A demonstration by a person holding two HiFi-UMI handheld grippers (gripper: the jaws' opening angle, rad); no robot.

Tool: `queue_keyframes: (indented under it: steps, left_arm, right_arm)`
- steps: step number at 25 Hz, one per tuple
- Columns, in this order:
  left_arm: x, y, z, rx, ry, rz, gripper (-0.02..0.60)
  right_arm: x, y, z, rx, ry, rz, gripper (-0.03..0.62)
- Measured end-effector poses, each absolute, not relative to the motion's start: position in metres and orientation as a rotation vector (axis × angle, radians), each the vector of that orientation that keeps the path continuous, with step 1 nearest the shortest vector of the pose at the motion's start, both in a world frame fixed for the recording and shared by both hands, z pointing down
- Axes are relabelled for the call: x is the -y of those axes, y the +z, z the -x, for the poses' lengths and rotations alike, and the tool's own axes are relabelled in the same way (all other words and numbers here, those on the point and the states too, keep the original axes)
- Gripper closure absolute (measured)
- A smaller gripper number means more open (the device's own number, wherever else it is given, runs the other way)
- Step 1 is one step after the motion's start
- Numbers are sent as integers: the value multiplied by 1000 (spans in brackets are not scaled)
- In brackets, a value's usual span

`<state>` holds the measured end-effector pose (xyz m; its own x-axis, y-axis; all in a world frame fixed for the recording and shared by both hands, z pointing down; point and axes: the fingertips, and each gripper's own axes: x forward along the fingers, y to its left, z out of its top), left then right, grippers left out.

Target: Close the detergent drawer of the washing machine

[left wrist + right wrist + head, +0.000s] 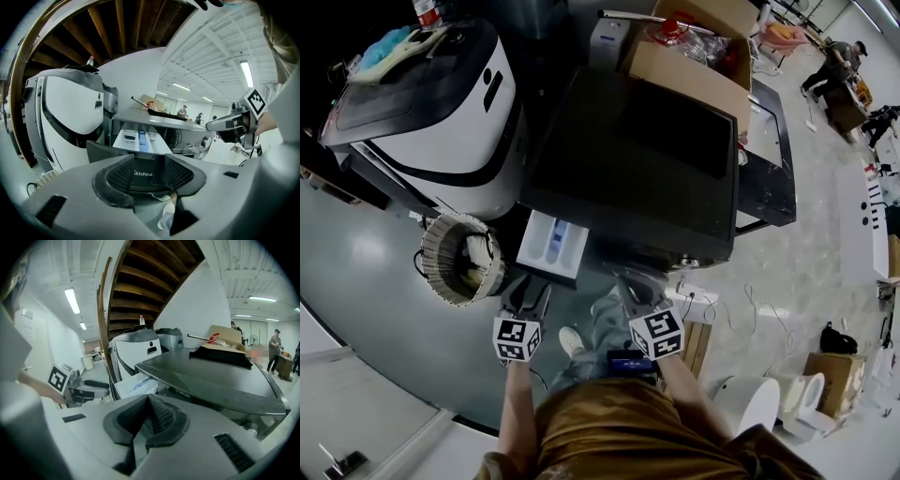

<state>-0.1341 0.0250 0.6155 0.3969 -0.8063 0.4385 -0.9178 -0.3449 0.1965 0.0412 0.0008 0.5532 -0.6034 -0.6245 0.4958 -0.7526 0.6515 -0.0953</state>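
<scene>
Only the pulled-out part of the detergent drawer (551, 246) was visible; its rear was concealed inside the washing machine (637, 159). In the head view, the machine's front panel was hidden beneath its top. The person (839, 61) at 2 o'clock was too small to describe.

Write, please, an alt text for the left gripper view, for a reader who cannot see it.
The left gripper, jaws open, faces the dark front, marked Midea, of a pulled-out detergent drawer. Behind it stands the grey washing machine, a white appliance is at the left, and the right gripper shows at the right.
</scene>
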Motion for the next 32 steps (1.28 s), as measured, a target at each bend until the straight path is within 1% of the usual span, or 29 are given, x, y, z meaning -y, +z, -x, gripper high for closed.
queue_keyframes:
  steps: [32]
  left_arm:
    - [-7, 616, 130, 1506, 380, -2220, 371]
  right_arm:
    - [13, 557, -60, 2430, 444, -1111, 582]
